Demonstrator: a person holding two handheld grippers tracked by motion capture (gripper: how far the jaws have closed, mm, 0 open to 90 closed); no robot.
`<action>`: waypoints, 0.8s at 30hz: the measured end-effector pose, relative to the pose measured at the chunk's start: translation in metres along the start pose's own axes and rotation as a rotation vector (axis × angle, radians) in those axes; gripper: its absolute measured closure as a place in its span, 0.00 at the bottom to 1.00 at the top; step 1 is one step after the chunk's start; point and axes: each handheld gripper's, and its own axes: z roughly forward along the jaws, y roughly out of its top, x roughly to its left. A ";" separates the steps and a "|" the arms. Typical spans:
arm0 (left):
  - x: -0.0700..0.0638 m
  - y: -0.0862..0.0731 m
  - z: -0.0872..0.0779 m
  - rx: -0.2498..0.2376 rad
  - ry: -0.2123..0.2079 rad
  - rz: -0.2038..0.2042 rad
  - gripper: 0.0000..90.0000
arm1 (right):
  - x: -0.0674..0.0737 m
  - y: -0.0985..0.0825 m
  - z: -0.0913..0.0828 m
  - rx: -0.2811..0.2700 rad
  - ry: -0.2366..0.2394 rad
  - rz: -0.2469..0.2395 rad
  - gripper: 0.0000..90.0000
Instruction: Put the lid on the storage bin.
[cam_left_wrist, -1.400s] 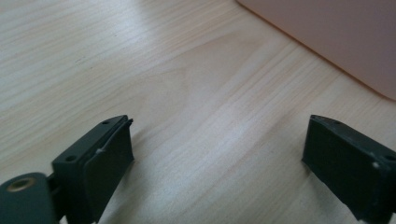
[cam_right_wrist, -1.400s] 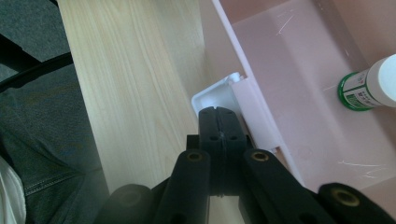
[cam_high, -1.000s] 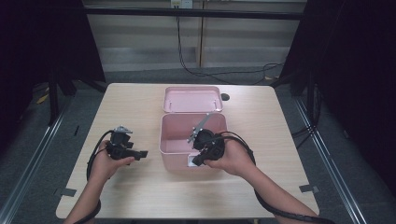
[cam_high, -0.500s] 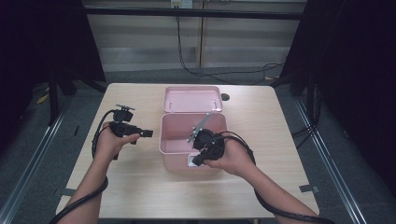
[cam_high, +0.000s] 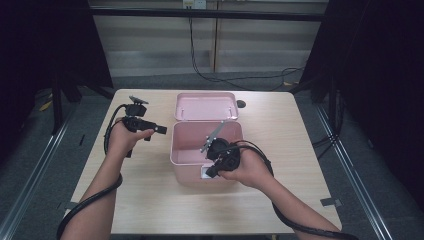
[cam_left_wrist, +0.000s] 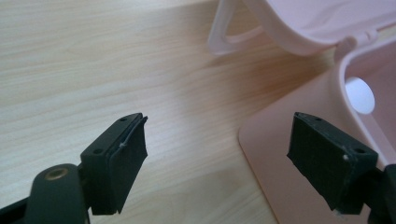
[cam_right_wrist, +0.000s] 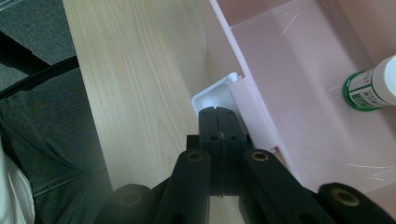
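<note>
Pink plastic box (cam_high: 190, 150): right gripper (cam_right_wrist: 223, 122) fingers pinch its white latch (cam_right_wrist: 215, 95); left gripper (cam_left_wrist: 219, 149) wide.

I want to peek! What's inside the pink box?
Inside the pink box lies a small bottle, green and white. The right gripper and hand cover part of the inside from above.

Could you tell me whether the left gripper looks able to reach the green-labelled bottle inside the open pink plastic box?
Probably yes: the left gripper is open beside the pink plastic box, whose lid is folded back, leaving the bottle uncovered.
</note>
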 end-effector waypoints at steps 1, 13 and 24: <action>0.000 0.003 0.000 -0.001 0.000 -0.001 0.21 | 0.000 0.000 0.000 0.000 0.000 0.002 1.00; -0.008 0.035 0.000 0.006 0.048 0.029 0.25 | -0.001 -0.001 0.000 -0.008 0.012 -0.004 1.00; -0.015 0.057 0.008 0.027 0.073 0.015 0.28 | -0.002 0.000 0.001 -0.014 0.015 -0.005 1.00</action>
